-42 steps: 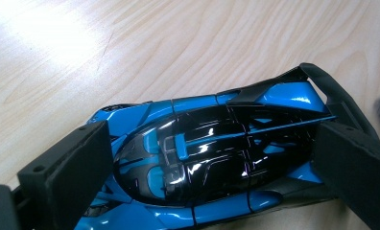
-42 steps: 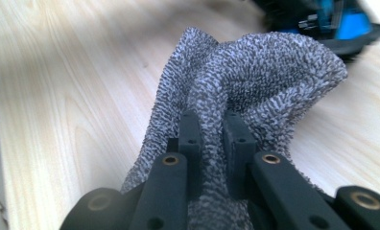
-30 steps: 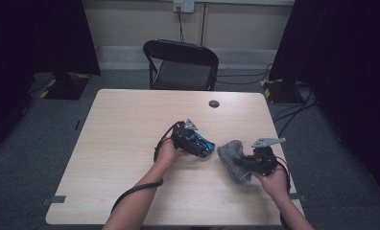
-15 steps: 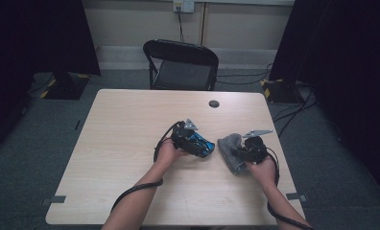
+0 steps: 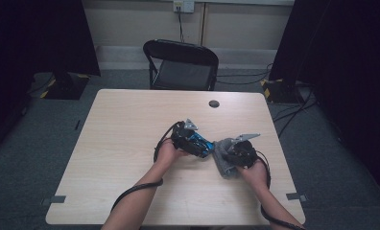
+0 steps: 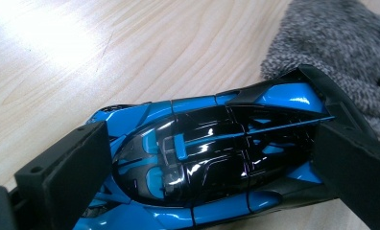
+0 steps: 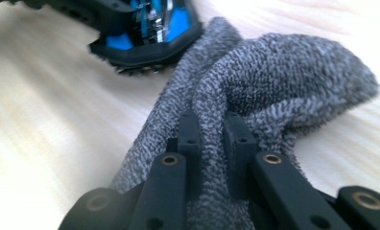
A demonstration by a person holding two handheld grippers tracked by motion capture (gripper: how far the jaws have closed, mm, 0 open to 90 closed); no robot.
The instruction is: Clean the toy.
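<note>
A blue and black toy car lies on the wooden table, clamped across its body by my left gripper; from above, car and left gripper sit at the table's middle. Just right of it lies a grey towelling cloth. My right gripper is shut on a fold of this cloth, whose far end touches the car's end. In the high view the right gripper sits over the cloth.
The light wooden table has a round dark cable port near its far edge. A black folding chair stands behind the table. Cables trail from both grippers toward the near edge.
My right gripper has moved left and lower with the grey cloth, bringing it up against the toy car. The left gripper and car have stayed put.
</note>
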